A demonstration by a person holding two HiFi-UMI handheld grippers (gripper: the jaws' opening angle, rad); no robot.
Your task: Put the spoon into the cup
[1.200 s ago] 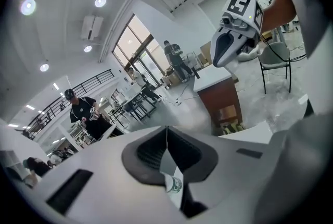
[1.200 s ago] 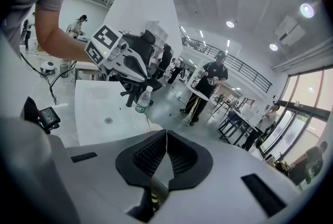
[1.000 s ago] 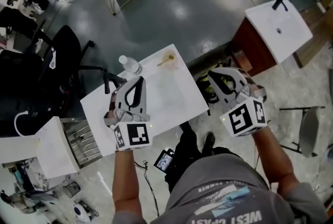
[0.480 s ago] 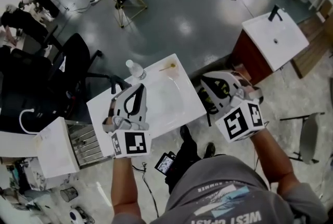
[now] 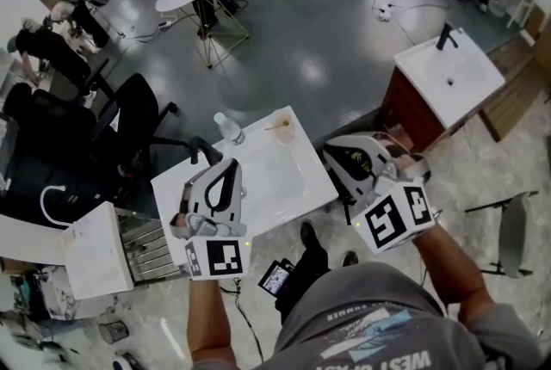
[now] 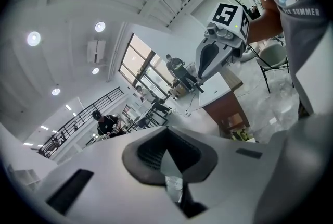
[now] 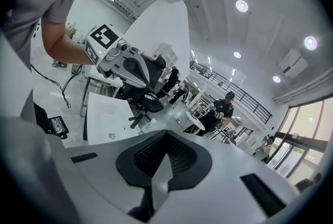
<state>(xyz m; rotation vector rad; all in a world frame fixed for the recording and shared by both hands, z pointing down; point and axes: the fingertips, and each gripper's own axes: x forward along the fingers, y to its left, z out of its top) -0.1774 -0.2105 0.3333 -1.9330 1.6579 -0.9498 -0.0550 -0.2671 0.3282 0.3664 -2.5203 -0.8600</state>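
Since a second ago the head view has tipped outward, so the white table [image 5: 258, 175] now sits lower in the picture and more of the grey floor beyond it shows. Both grippers have dropped lower in the frame with it. The left gripper [image 5: 228, 169] hangs over the near left part of the table, pointing away from the person. Its own view shows the two pads pressed together with nothing between them. The right gripper [image 5: 334, 155] is held off the table's right edge, over the floor, and its tongs are likewise pressed together and empty. The cup [image 5: 283, 128] stands at the table's far edge, well apart from both grippers. The thin spoon [image 5: 270, 127] reaches from the cup toward the left, but it is too small to tell whether its bowl lies inside the cup or just beside it. A clear bottle [image 5: 227, 128] stands near the far left corner, apart from the cup.
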